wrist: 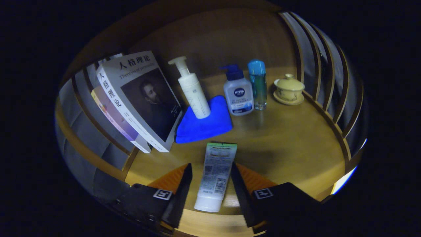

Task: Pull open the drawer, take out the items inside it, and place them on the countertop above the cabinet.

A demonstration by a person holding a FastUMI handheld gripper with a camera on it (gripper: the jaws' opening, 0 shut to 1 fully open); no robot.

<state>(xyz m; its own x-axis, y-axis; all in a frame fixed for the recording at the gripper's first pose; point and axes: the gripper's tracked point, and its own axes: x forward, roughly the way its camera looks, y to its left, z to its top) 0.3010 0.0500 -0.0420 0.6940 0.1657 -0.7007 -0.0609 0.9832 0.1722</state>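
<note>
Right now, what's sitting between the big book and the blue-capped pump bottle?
In the gripper view, a tall white pump bottle stands on a blue cloth between the book and the blue-capped pump bottle. The gripper brackets a white tube.

Blue cloth (204, 123); white tube (215, 176), green end.

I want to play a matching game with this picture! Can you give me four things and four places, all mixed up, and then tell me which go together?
Things:
1. white tube
2. white pump bottle
3. yellow lidded cup
4. books

Places:
A. on a saucer beside the slatted rail
B. leaning, next to the blue cloth
C. between the gripper fingers, which stand apart from it
D. standing on the blue cloth

Pairs: 1-C, 2-D, 3-A, 4-B
</note>
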